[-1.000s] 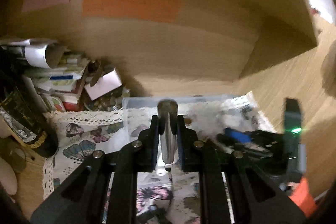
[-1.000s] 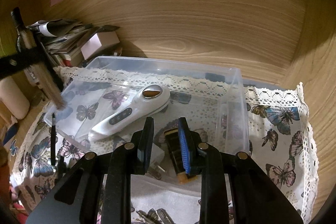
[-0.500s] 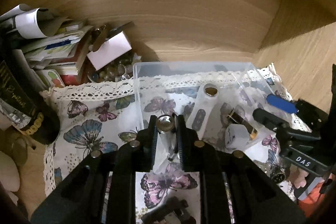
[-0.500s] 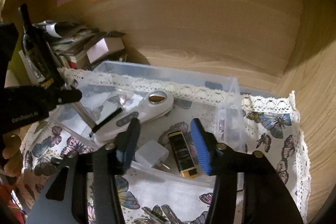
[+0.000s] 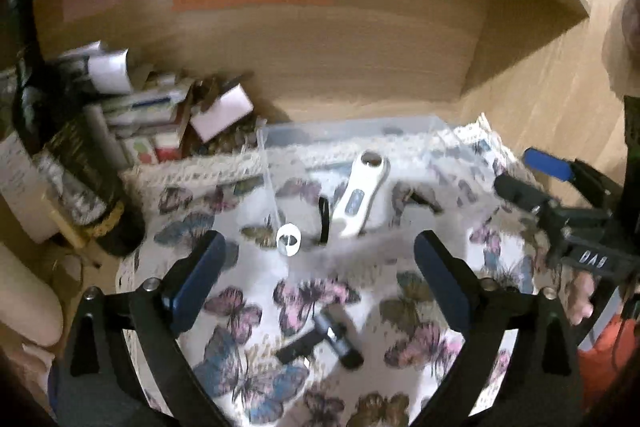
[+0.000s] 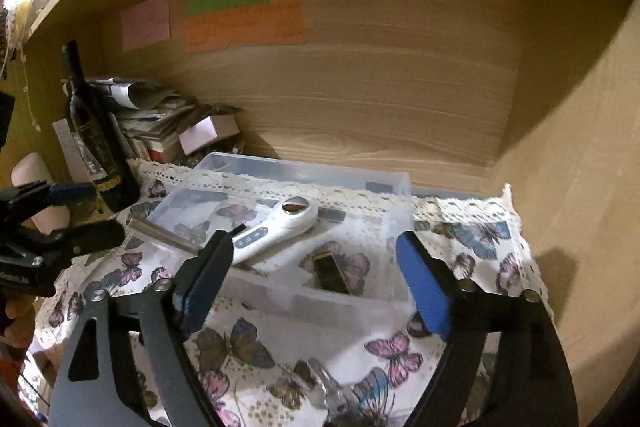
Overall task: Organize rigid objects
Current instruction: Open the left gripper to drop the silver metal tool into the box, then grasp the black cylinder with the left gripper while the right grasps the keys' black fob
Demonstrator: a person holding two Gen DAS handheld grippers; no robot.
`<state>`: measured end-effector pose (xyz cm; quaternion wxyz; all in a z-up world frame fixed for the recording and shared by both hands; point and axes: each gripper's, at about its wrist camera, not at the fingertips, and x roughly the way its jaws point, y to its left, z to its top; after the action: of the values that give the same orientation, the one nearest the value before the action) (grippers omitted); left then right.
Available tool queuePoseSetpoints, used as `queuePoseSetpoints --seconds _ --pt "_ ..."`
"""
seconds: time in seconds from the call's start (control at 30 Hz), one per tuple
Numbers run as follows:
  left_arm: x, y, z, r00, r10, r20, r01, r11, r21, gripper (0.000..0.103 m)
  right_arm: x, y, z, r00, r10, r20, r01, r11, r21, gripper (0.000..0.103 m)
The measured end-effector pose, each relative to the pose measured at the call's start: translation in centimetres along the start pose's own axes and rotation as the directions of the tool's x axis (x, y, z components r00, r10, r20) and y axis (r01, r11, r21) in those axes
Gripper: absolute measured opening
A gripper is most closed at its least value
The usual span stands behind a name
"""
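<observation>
A clear plastic bin sits on a butterfly cloth. In it lie a white handheld device, a black and gold lighter and a metal brush with a silver handle leaning over the bin's left edge. In the left wrist view the brush's round end and the white device show inside the bin. My left gripper is open and empty, in front of the bin. My right gripper is open and empty, above the bin's near wall.
A dark wine bottle and a pile of papers and boxes stand at the left against the wooden back wall. A small black object lies on the cloth in front of the bin. Keys lie near the front edge.
My left gripper opened and let go of the metal brush, which now lies in the bin, then pulled back. My right gripper opened wide and drew back from the lighter.
</observation>
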<state>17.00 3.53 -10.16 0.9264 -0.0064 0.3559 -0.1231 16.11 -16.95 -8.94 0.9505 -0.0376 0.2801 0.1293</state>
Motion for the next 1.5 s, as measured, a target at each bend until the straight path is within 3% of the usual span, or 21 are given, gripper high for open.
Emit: queuePoseSetpoints --seconds 0.3,0.47,0.53,0.63,0.8,0.83,1.07,1.2,1.27,1.5 --pt "3.0 0.6 -5.5 0.982 -0.023 -0.188 0.009 0.997 -0.074 0.096 -1.1 -0.8 -5.1 0.996 -0.038 -0.083 0.043 0.998 0.05 0.083" --pt "2.0 0.0 -7.6 0.985 -0.009 -0.175 -0.006 0.996 -0.085 0.096 -1.1 -1.8 -8.8 0.983 -0.048 -0.179 0.07 0.991 0.117 0.082" --pt "1.7 -0.2 -8.3 0.985 -0.024 -0.173 0.007 0.995 -0.102 0.095 -0.9 -2.3 -10.0 0.977 -0.044 -0.21 0.076 0.986 0.149 0.077" --pt "1.9 -0.5 -9.1 0.979 -0.033 -0.201 0.01 0.993 -0.115 0.078 -0.6 -2.6 -11.1 0.967 -0.033 -0.251 0.077 0.983 0.166 0.066" --pt "3.2 -0.8 -9.6 0.965 -0.089 -0.245 0.056 0.989 -0.137 0.068 0.4 -2.1 -11.7 0.961 0.003 -0.276 0.043 0.986 0.159 0.051" --pt "3.5 -0.9 -9.7 0.962 -0.098 -0.254 0.063 0.987 -0.145 0.061 0.6 -1.9 -11.7 0.961 0.006 -0.277 0.04 0.987 0.157 0.05" --pt "4.7 -1.3 -8.5 0.964 -0.085 -0.253 0.043 0.985 -0.168 0.051 1.1 -1.7 -11.7 0.966 -0.002 -0.258 0.043 0.987 0.154 0.045" --pt "5.5 -2.4 -7.8 0.961 -0.077 -0.264 0.042 0.99 -0.138 0.036 1.3 -1.8 -11.6 0.967 0.0 -0.255 0.044 0.985 0.167 0.031" --pt "6.1 -3.0 -7.7 0.962 -0.044 -0.27 0.016 0.994 -0.106 0.026 1.2 -1.9 -11.6 0.968 0.013 -0.25 0.033 0.984 0.178 0.031" --pt "6.5 -3.0 -7.7 0.965 -0.029 -0.26 0.01 0.997 -0.075 0.018 0.3 -1.9 -11.2 0.973 0.027 -0.228 0.014 0.984 0.179 0.031"
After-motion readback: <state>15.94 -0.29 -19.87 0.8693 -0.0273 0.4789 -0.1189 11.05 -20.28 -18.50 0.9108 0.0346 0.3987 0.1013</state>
